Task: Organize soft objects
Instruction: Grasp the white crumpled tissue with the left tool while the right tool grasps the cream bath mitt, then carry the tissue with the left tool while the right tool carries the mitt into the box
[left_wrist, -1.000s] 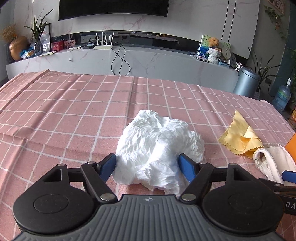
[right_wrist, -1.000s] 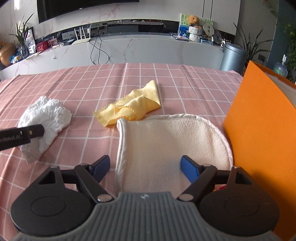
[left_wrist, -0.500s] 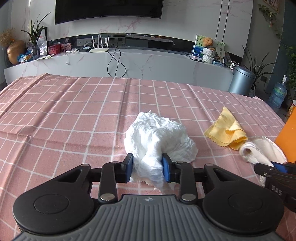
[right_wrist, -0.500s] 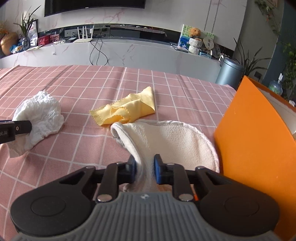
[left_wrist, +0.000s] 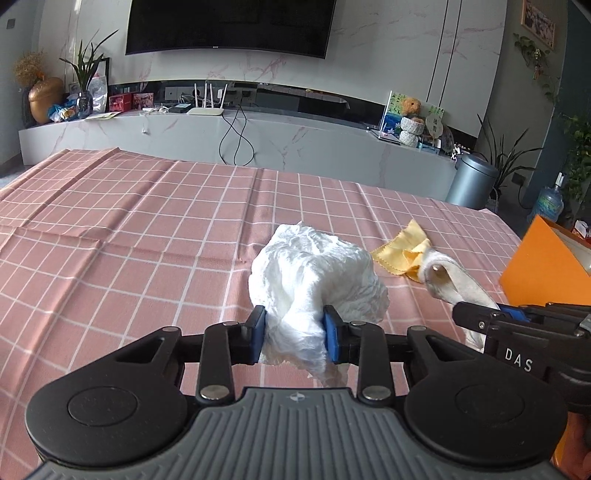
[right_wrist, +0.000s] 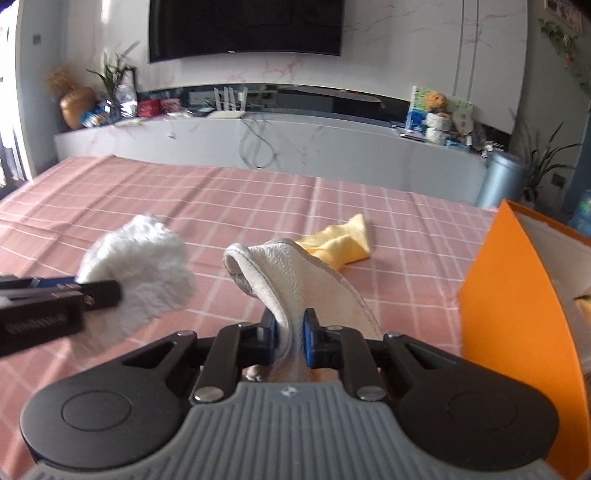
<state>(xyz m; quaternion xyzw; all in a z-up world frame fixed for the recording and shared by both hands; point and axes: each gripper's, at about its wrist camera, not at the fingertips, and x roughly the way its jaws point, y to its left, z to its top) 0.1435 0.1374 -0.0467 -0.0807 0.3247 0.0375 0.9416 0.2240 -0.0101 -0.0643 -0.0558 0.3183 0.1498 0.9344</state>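
- Gripping the crumpled white cloth (left_wrist: 314, 280), your left gripper (left_wrist: 295, 334) has its blue pads pressed into the bunched fabric from both sides, jaws partly closed around it; most of the cloth bulges beyond the fingertips, above the pink checked tablecloth (left_wrist: 129, 240).
- Your right gripper (right_wrist: 290, 338) is pinched nearly shut on a fold of the cream towel (right_wrist: 291, 280), which arches up from the jaws with its stitched edge curling over to the left.
- Both sets of jaws have just been closing, each with its cloth between the pads.
- A yellow cloth (right_wrist: 340, 242) lies crumpled on the tablecloth toward the right edge, just behind the towel; whether they touch you cannot tell.
- An orange box (right_wrist: 517, 314) stands open at the table's right edge, close beside your right gripper, with something pale yellow inside.
- Between your two grippers nothing stands; the left one reaches in from the left of the right wrist view, blurred.
- Beyond the far edge: a marble counter (left_wrist: 295, 136), a grey bin (left_wrist: 471, 181), a wall television (left_wrist: 229, 26).
- Count: three soft cloths, two of them held and one lying; one box; two grippers.
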